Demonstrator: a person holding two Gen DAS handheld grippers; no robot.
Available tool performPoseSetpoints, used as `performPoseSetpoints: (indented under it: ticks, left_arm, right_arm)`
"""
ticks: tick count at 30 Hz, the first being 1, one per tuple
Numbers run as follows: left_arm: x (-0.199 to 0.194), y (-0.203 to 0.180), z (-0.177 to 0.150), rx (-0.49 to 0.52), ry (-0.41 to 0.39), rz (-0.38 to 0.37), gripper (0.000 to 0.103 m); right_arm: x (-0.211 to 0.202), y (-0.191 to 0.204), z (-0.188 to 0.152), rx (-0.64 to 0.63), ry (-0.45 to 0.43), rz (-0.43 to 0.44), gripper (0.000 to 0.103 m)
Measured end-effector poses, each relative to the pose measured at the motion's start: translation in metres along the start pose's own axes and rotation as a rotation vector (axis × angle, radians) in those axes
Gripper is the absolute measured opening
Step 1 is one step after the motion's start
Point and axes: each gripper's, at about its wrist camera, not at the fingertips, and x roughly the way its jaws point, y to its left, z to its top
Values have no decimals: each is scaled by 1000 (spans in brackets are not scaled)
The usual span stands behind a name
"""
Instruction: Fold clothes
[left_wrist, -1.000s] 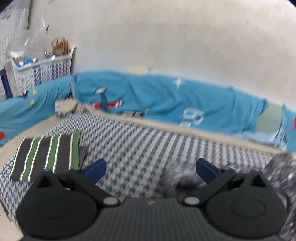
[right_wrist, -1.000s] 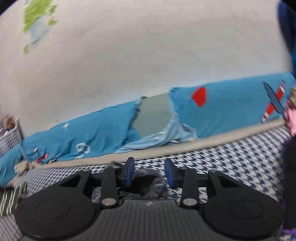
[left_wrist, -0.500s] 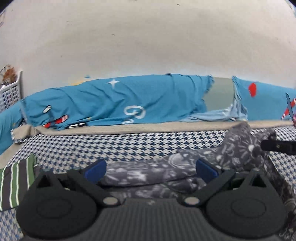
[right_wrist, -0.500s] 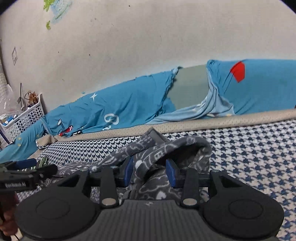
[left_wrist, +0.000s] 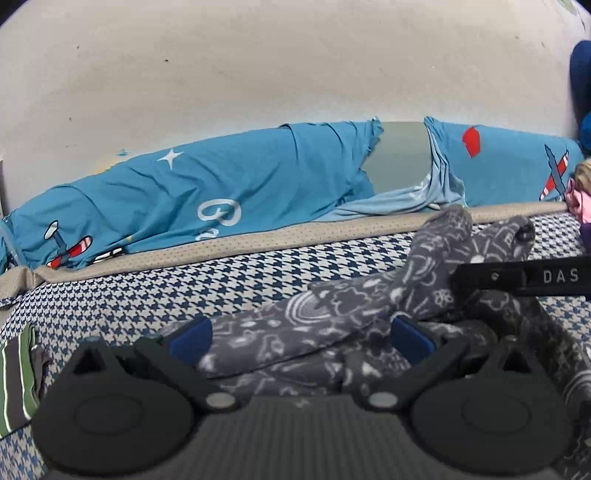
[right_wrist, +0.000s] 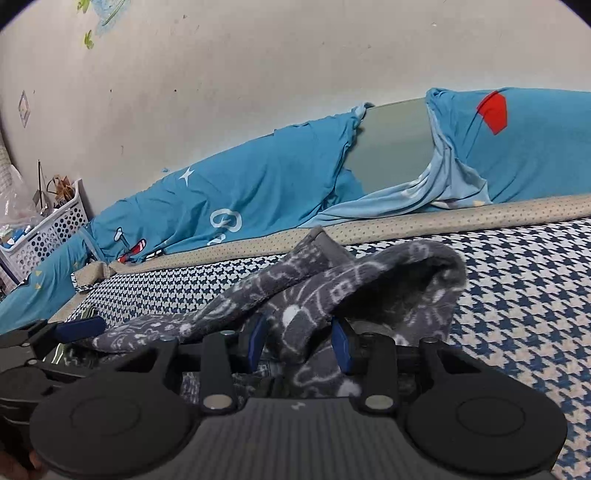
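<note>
A dark grey fleece garment (left_wrist: 332, 317) with white doodle print lies rumpled on the houndstooth bed cover (left_wrist: 184, 291). My left gripper (left_wrist: 301, 339) is open wide, low over the garment's near part, with cloth lying loose between its blue pads. My right gripper (right_wrist: 297, 339) is shut on a bunched fold of the garment (right_wrist: 306, 325), which rises like a tent around it. In the left wrist view a right finger (left_wrist: 517, 278) reaches in from the right, into the raised cloth. The left gripper's blue pad (right_wrist: 79, 328) shows at the left of the right wrist view.
A folded green, black and white striped cloth (left_wrist: 16, 387) lies at the left edge of the bed. Blue bedding (left_wrist: 221, 192) with aeroplane prints is heaped along the wall. A white basket (right_wrist: 48, 236) stands far left; something pink (left_wrist: 580, 199) lies far right.
My left gripper has swung right, from beside the striped cloth to over the grey garment, and come lower. My right gripper has tipped down, with the garment fold staying between its pads.
</note>
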Motion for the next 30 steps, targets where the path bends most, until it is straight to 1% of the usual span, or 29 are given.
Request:
performPoseSetpoints:
  ticks: [1, 2, 3, 6, 10, 13, 14, 17, 18, 19, 21, 24, 30]
  left_arm:
    - [3, -1, 0, 2, 7, 2, 103]
    - [6, -2, 0, 3, 13, 1, 103]
    - [9, -3, 1, 0, 16, -1, 103]
    - [15, -2, 3, -27, 25, 3, 103]
    - [21, 0, 6, -64, 47, -1, 103]
    - [24, 1, 7, -98, 41, -1, 103]
    - [24, 4, 8, -121, 38, -9, 101]
    - [24, 10, 9, -178, 27, -13, 92]
    - [24, 12, 9, -189, 26, -4, 87]
    - [24, 14, 9, -199, 28, 10, 84]
    - [25, 19, 7, -223, 32, 38, 76]
    - [24, 32, 6, -277, 34, 84, 70]
    - [20, 61, 4, -332, 37, 223, 67]
  right_arm:
    - [2, 1, 0, 0, 0, 7, 37]
    - [3, 3, 0, -2, -1, 13, 32]
    - [5, 4, 0, -7, -2, 20, 24]
    - [7, 8, 0, -28, -12, 23, 15]
    - [8, 9, 0, -32, -27, 24, 11]
    - [8, 9, -1, -42, -40, 17, 11]
    - [7, 9, -1, -41, -52, 14, 10]
    - [2, 7, 1, -31, -92, -4, 9]
    - [0, 6, 2, -27, -107, -11, 9]
    - [-2, 5, 3, -22, -123, -21, 9]
    - [-6, 1, 5, -12, -158, -56, 8]
    - [-14, -8, 10, 24, -201, -107, 8]
    - [-29, -32, 20, 111, -280, -249, 8]
